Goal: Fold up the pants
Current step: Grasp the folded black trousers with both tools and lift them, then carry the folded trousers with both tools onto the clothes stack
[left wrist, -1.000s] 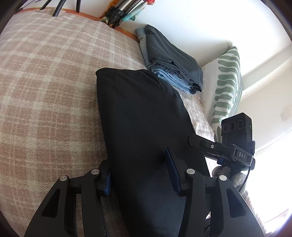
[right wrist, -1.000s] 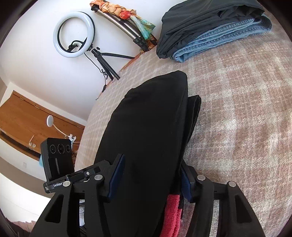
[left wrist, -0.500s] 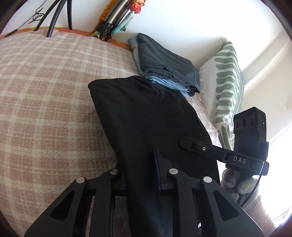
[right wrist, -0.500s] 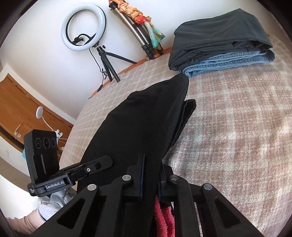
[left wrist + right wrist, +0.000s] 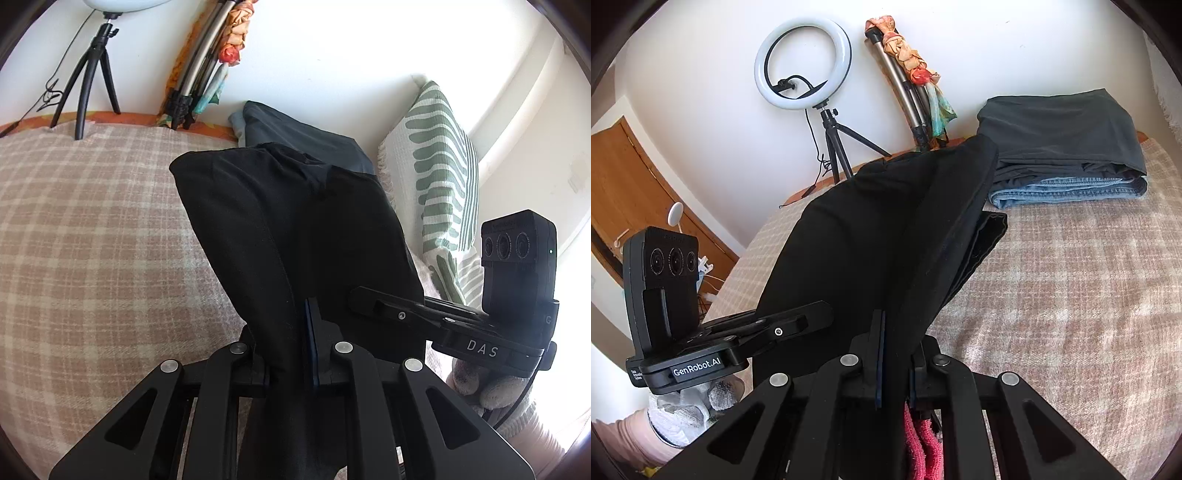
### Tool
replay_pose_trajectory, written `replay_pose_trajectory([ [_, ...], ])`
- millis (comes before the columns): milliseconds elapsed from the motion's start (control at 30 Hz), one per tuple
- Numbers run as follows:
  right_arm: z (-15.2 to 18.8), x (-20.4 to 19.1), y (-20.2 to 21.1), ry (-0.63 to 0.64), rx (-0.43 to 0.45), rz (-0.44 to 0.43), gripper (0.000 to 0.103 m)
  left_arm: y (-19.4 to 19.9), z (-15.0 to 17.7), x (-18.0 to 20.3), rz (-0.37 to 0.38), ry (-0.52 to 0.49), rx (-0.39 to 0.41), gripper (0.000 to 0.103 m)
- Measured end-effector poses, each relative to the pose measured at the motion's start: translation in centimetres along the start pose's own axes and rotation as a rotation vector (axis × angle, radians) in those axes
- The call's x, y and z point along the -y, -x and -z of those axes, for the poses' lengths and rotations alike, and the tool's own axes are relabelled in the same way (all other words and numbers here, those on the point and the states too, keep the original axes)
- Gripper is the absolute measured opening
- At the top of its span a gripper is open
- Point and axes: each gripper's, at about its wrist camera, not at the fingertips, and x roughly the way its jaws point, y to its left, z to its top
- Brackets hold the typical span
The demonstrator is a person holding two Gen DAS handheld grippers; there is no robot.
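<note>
The black pants (image 5: 295,229) lie along the plaid bed and rise up at the near end. My left gripper (image 5: 290,354) is shut on the near edge of the black pants and lifts it off the bed. My right gripper (image 5: 895,362) is shut on the black pants (image 5: 871,240) too, at the same end, with a lower layer still lying on the bed beneath. A red cloth (image 5: 919,443) shows below the right fingers. Each gripper appears in the other's view, the right one (image 5: 454,325) and the left one (image 5: 713,354).
A folded stack of dark grey pants over blue jeans (image 5: 1067,158) lies at the far end of the plaid bed (image 5: 1071,280). A green-striped pillow (image 5: 439,177) stands at the right. A ring light on a tripod (image 5: 805,70) and bundled poles (image 5: 912,92) stand by the wall.
Both grippers went from open around the pants' near edge to shut on it. They then lifted the fabric up and toward the far end.
</note>
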Motion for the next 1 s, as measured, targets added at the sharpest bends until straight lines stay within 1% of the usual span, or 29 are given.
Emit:
replay_pose_trajectory([
  [167, -1.6, 0.2, 0.8, -0.015, 0.041, -0.014, 0.007, 0.5, -2.4, 1.1, 0.009, -0.039, 0.030, 0.012],
  [333, -3.9, 0.7, 1.6, -0.019, 0.094, 0.002, 0.006, -0.1, -4.7, 2.5, 0.013, -0.086, 0.051, 0.012],
  [433, -5.6, 1.1, 2.3, -0.021, 0.120, 0.008, 0.006, -0.4, -6.3, 3.2, 0.020, -0.092, 0.066, 0.012],
  [567, -8.2, 1.7, 3.2, 0.001, 0.146, 0.034, 0.006, -1.1, -8.8, 4.4, 0.027, -0.109, 0.089, 0.012],
  [700, -11.5, 2.6, 3.9, 0.022, 0.161, 0.066, 0.006, -2.5, -11.9, 5.4, 0.036, -0.120, 0.101, 0.012],
  [867, -15.4, 5.2, 4.6, 0.018, 0.177, 0.086, 0.006, -4.5, -15.8, 7.4, 0.026, -0.186, 0.112, 0.012],
  [1000, -18.6, 6.5, 4.4, 0.051, 0.177, 0.133, 0.006, -6.5, -18.4, 8.3, 0.025, -0.217, 0.121, 0.012],
])
